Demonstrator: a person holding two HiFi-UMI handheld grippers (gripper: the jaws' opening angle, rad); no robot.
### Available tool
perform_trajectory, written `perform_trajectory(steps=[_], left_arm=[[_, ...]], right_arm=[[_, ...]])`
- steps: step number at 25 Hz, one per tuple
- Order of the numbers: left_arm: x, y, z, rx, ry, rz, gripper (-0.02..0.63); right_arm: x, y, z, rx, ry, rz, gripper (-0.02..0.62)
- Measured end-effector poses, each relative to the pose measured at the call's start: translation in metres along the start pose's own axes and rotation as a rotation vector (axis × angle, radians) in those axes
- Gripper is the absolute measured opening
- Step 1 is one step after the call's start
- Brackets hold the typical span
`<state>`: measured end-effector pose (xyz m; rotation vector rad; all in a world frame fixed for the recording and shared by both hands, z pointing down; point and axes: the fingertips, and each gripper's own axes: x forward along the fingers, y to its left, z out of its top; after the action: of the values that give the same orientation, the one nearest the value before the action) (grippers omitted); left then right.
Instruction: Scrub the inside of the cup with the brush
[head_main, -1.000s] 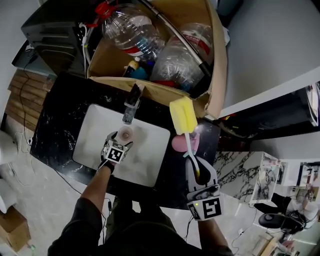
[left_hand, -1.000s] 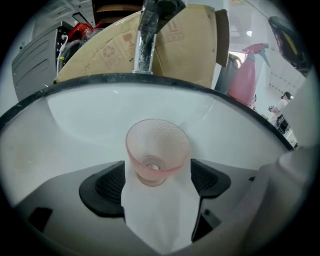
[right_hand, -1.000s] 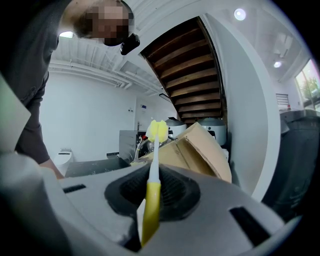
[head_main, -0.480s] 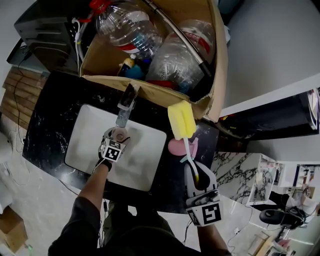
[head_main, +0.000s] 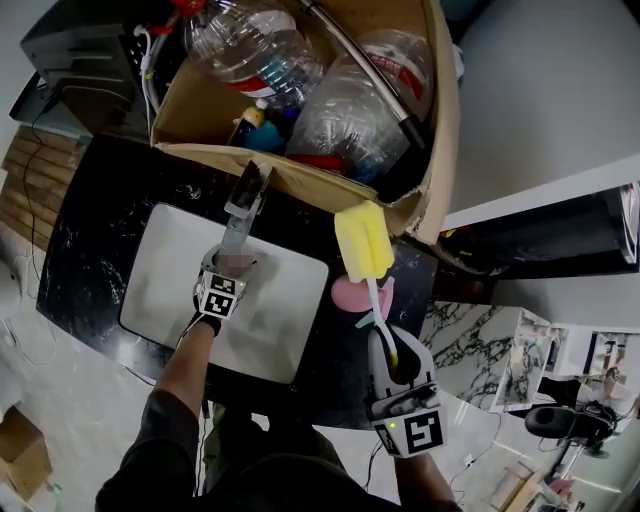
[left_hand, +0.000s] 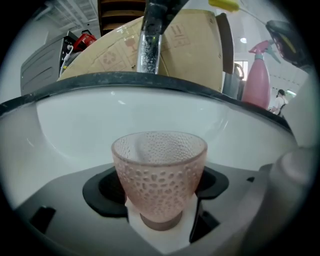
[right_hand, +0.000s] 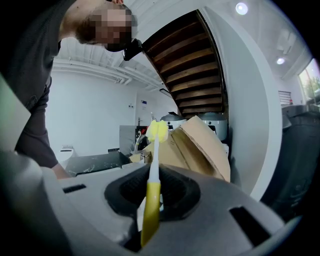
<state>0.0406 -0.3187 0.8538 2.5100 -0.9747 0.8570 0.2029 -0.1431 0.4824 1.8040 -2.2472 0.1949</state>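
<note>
A pink dimpled glass cup (left_hand: 159, 175) stands upright in the white sink (left_hand: 75, 125), just below the faucet (head_main: 245, 200). My left gripper (left_hand: 161, 222) reaches around the cup (head_main: 238, 262). Its jaws are closing, and the white pads sit close on either side of the cup's foot. I cannot see them pressing on it. My right gripper (head_main: 384, 332) is off to the right of the sink, shut on the yellow handle of the brush (right_hand: 150, 200). The brush's yellow sponge head (head_main: 362, 238) points up and away toward the box.
A large cardboard box (head_main: 440, 130) full of clear plastic bottles (head_main: 240, 45) stands right behind the sink. A pink spray bottle (head_main: 350, 293) lies on the black marble counter (head_main: 90, 200) between sink and brush. The faucet (left_hand: 150, 40) hangs over the cup.
My left gripper has moved forward onto the cup, which now sits between its jaws instead of ahead of them. The right gripper and brush have hardly shifted.
</note>
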Motion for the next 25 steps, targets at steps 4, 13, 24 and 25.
perform_trajectory(steps=[4, 13, 24, 25], left_arm=[[-0.013, 0.003, 0.010, 0.019, -0.014, 0.009, 0.371], [-0.077, 0.015, 0.017, 0.249, 0.108, 0.052, 0.371], [-0.193, 0.025, 0.095, 0.706, 0.159, 0.148, 0.371], [-0.203, 0.023, 0.105, 0.738, 0.158, 0.151, 0.371]], right_arm=[[-0.001, 0.000, 0.001, -0.003, -0.005, 0.013, 0.037], [-0.002, 0.017, 0.016, -0.029, -0.040, 0.078, 0.037], [-0.015, 0.052, 0.033, -0.158, -0.033, 0.211, 0.037], [-0.016, 0.057, 0.034, -0.177, -0.026, 0.226, 0.037]])
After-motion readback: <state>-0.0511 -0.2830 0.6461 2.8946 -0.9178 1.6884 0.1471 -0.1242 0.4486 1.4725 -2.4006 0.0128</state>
